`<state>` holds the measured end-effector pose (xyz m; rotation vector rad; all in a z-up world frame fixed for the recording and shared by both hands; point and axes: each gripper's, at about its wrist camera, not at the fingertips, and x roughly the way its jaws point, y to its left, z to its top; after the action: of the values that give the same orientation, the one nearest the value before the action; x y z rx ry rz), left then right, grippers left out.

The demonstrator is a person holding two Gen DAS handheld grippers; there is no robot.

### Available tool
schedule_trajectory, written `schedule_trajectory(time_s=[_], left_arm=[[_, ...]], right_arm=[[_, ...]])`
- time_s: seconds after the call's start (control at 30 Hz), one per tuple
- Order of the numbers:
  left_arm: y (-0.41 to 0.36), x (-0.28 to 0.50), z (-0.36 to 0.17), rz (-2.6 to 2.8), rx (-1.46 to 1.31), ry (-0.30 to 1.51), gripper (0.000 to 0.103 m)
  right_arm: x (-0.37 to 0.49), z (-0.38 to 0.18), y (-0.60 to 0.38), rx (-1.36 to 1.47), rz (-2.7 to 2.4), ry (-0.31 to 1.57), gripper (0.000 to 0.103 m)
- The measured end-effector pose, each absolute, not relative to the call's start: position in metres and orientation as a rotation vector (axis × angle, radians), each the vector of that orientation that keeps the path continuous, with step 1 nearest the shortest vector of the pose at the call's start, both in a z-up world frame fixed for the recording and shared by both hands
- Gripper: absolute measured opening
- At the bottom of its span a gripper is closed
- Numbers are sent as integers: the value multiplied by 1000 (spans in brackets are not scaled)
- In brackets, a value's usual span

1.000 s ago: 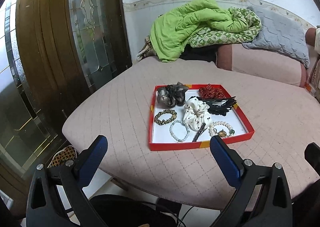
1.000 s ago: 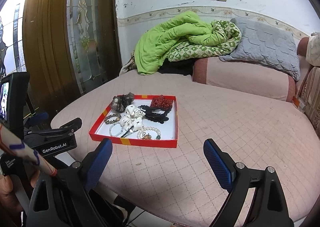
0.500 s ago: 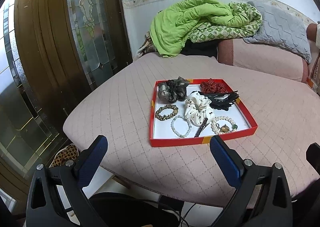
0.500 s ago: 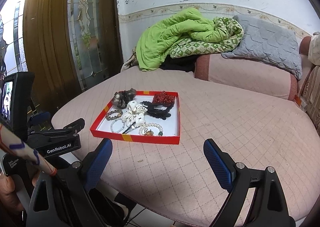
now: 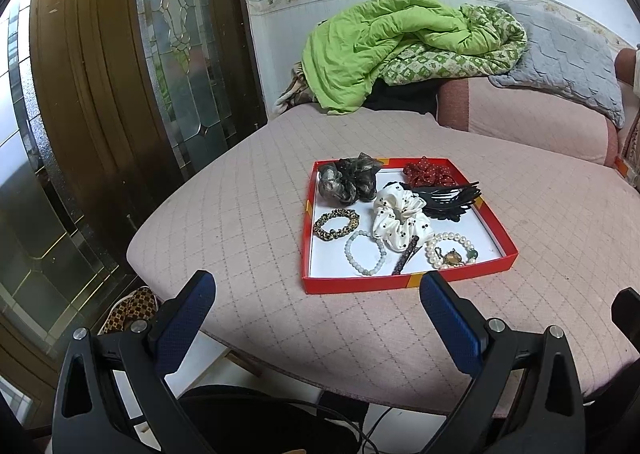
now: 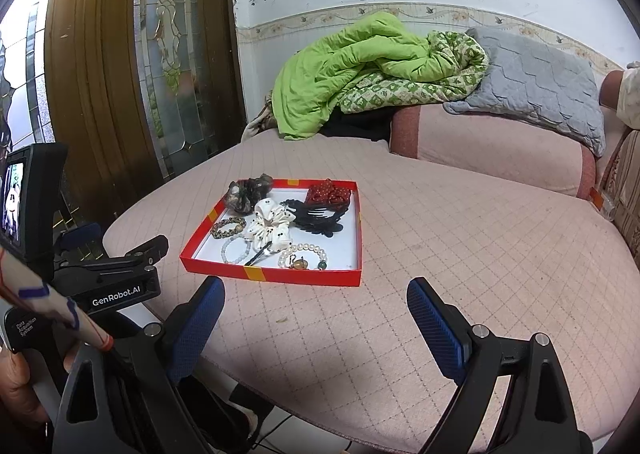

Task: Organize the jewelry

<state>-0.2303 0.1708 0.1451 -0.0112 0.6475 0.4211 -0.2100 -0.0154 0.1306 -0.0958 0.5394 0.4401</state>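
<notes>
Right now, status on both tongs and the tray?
Left tongs open, empty, short of the red tray. Right tongs open, empty. Jewelry and scrunchies all in the tray, untouched. Nothing in the way.

Red tray (image 5: pixel 408 282): matt cardboard, white liner. Bedspread (image 5: pixel 248 222): quilted pink cloth. White scrunchie (image 5: pixel 400 216): satin sheen. Hair claw (image 5: pixel 452 200): glossy black plastic. Pearl bracelet (image 5: pixel 450 252): polished beads (stone pendant). Door (image 5: pixel 100 74): varnished wood.

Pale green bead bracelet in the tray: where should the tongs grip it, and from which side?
Grip the pale green bead bracelet on its left arc, coming down from above. It lies flat on the tray floor; that side is bare, while the white scrunchie and dark hair clip crowd its right.
</notes>
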Motion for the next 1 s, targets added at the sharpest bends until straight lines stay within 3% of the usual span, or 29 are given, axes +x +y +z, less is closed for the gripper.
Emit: schedule_trajectory(time_s=[1.0], left_arm=[[175,-225,138,435,-1,674,102]], right_arm=[[-203,126,-26,-84,435,563,95]])
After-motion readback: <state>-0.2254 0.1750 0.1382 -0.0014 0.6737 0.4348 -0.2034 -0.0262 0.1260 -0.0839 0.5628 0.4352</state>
